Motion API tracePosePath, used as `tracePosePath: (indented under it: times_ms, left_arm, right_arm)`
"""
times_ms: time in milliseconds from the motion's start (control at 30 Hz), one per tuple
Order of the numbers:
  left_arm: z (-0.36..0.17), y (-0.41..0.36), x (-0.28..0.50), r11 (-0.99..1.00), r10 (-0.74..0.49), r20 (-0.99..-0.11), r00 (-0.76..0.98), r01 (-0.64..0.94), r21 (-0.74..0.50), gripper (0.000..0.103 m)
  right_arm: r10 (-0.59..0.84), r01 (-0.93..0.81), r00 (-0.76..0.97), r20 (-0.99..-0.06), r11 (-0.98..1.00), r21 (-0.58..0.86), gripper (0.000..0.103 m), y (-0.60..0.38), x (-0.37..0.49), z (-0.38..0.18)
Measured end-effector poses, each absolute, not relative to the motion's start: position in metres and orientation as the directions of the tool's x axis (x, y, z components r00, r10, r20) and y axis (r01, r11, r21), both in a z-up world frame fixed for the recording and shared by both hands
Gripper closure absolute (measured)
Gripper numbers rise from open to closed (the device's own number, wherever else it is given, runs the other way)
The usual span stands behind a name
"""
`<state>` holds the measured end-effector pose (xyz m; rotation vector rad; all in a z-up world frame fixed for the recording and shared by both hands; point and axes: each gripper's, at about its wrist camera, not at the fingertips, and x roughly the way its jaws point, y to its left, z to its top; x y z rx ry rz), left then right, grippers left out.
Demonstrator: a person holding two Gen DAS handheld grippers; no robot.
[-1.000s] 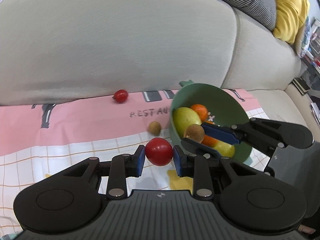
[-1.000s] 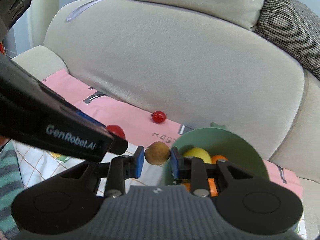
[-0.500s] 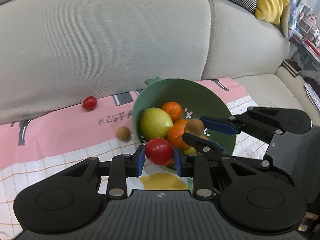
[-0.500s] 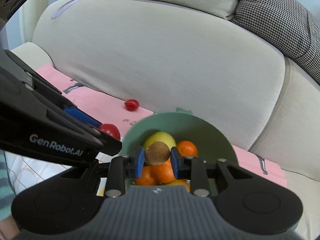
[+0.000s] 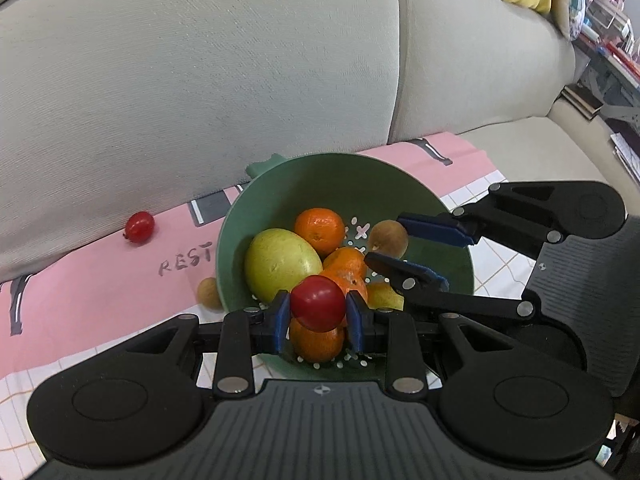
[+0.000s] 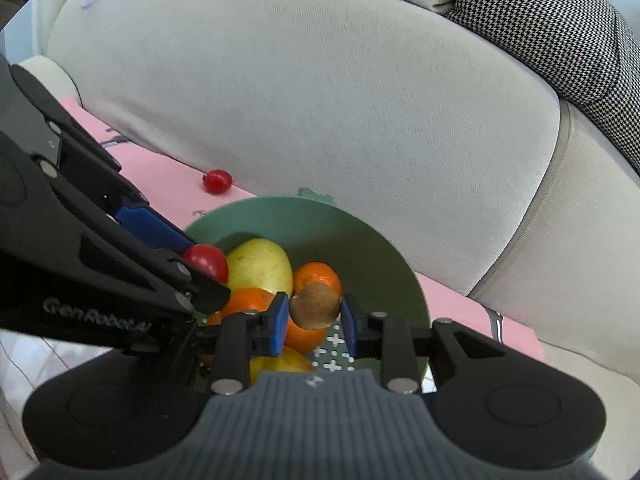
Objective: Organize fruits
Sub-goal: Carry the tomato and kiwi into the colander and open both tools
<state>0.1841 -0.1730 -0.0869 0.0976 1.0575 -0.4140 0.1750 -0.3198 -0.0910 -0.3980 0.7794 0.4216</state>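
Two grippers carry one fruit each over the same bowl. From the jaws outward: the left gripper (image 5: 319,315) is clamped on a red cherry tomato (image 5: 318,302), which hangs over the heap near the bowl's 6 o'clock rim; the right gripper (image 6: 313,318) is clamped on a small brown longan-like fruit (image 6: 315,306), poised nearer the middle and toward 3 o'clock, above bare perforated floor. Both fruits are round, so no long axis matters; the drop lies straight below each. In the green colander bowl (image 5: 404,184) lie a yellow-green mango (image 5: 282,262) and tangerines (image 5: 319,230). Only the left wrist view shows another brown fruit (image 5: 208,293) on the pink cloth (image 5: 100,280) just outside the rim at 9 o'clock; both views show a second tomato (image 5: 139,227) at 10 o'clock against the sofa (image 5: 200,80).
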Motion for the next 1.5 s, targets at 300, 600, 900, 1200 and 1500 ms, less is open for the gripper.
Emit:
tracePosePath:
  times_ms: [300,600,900,1200,1500]
  left_arm:
    - [-0.097,-0.185,0.204,0.914,-0.281,-0.868,0.409,0.39,-0.112,0.07]
    - [-0.108,-0.192,0.22,0.915,-0.275,-0.878,0.393,0.387,-0.113,0.07]
    - [-0.112,-0.192,0.231,0.914,-0.29,-0.871,0.396,0.384,-0.13,0.067]
    - [-0.115,-0.195,0.233,0.911,-0.29,-0.862,0.415,0.396,-0.116,0.064]
    - [-0.112,-0.19,0.227,0.915,-0.284,-0.863,0.417,0.387,-0.114,0.054]
  right_arm:
    - [0.19,-0.514,0.621,-0.761,0.832,-0.211,0.078,-0.327,0.195,-0.108]
    - [0.183,-0.545,0.603,-0.777,0.805,-0.233,0.078,-0.325,0.206,-0.122]
    - [0.216,-0.555,0.57,-0.793,0.813,-0.177,0.078,-0.331,0.217,-0.13]
    - [0.238,-0.575,0.547,-0.803,0.803,-0.153,0.074,-0.334,0.223,-0.135]
    - [0.211,-0.565,0.561,-0.801,0.804,-0.184,0.064,-0.337,0.219,-0.131]
